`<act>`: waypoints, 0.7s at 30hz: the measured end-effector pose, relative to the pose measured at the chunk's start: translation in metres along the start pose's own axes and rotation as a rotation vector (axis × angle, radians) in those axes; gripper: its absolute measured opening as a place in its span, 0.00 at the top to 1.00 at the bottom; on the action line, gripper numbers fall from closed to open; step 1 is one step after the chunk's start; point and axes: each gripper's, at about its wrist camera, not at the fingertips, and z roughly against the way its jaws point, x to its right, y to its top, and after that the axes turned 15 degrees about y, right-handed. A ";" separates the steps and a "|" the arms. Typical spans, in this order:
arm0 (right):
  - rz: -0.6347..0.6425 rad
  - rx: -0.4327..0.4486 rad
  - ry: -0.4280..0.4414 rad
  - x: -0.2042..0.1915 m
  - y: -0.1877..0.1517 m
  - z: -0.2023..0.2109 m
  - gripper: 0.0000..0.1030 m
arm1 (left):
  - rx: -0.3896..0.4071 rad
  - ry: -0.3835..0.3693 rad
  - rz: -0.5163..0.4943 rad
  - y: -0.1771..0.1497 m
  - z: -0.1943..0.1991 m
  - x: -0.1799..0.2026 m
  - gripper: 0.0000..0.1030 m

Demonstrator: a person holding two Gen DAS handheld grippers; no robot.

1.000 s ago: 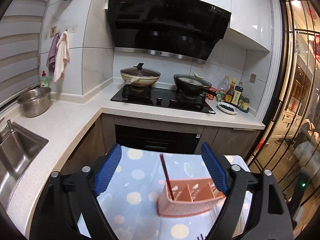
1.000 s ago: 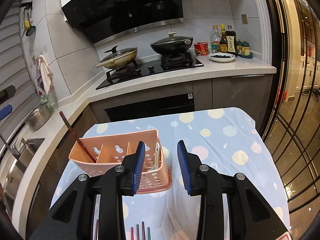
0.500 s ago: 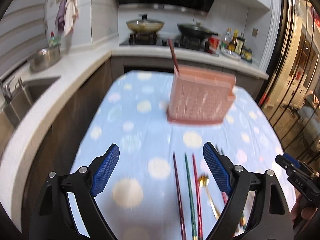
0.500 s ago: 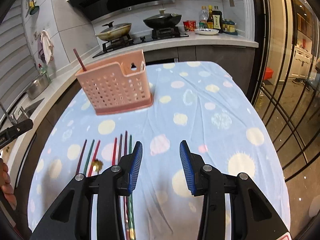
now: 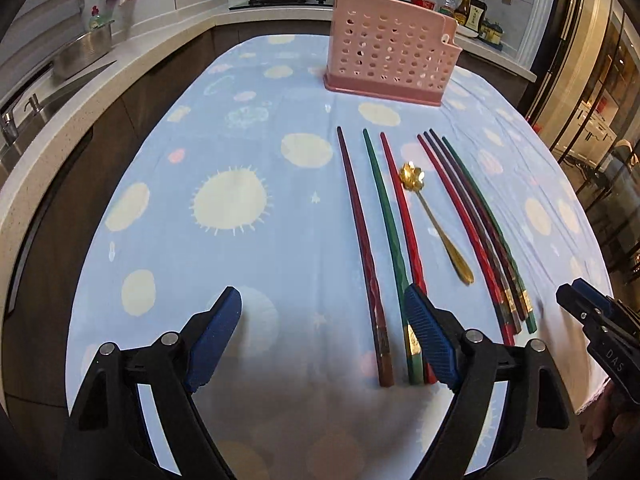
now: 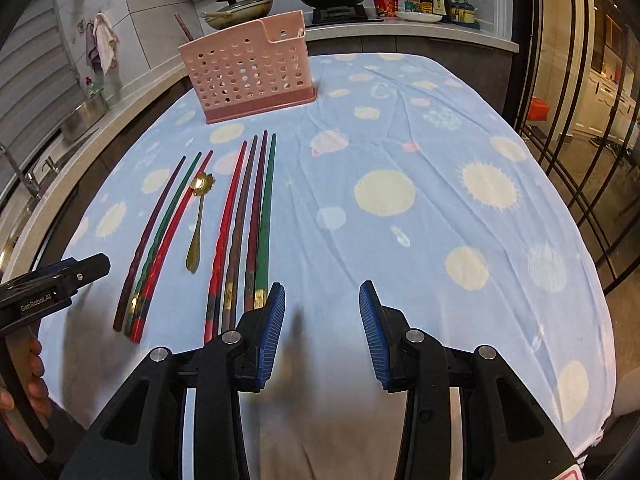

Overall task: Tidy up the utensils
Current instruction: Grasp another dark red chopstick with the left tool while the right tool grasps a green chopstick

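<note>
Both grippers have come down low over the table since a second ago, when they were up high looking at the stove. Now the chopsticks and the spoon lie right in front of them.

The left gripper is wide apart and its jaws are closing a little. Nothing is held between them; only the blue cloth shows in the gap. Its right finger sits over the near ends of three chopsticks: a dark red one, a green one and a bright red one, side by side.

The right gripper is partly open with nothing in it. Its left finger is just beside the near end of the green stick in a bunch of four chopsticks, which lie close together.

A gold spoon with a flower-shaped bowl lies between the two bunches, touching neither.

The pink holder with round holes stands at the far end of the table, well apart from the loose sticks. One dark red chopstick leans out of its left end.

A hand at the left edge grips the other tool's handle.
</note>
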 end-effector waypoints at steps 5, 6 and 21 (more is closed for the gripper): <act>-0.004 -0.008 0.009 -0.004 -0.009 0.002 0.63 | -0.017 -0.008 -0.025 -0.011 -0.003 0.008 0.33; -0.002 -0.008 0.009 -0.004 -0.009 0.002 0.63 | -0.020 -0.011 -0.030 -0.012 -0.004 0.010 0.34; 0.040 -0.039 0.053 -0.021 -0.014 -0.007 0.71 | -0.036 -0.013 -0.038 -0.022 -0.008 0.003 0.60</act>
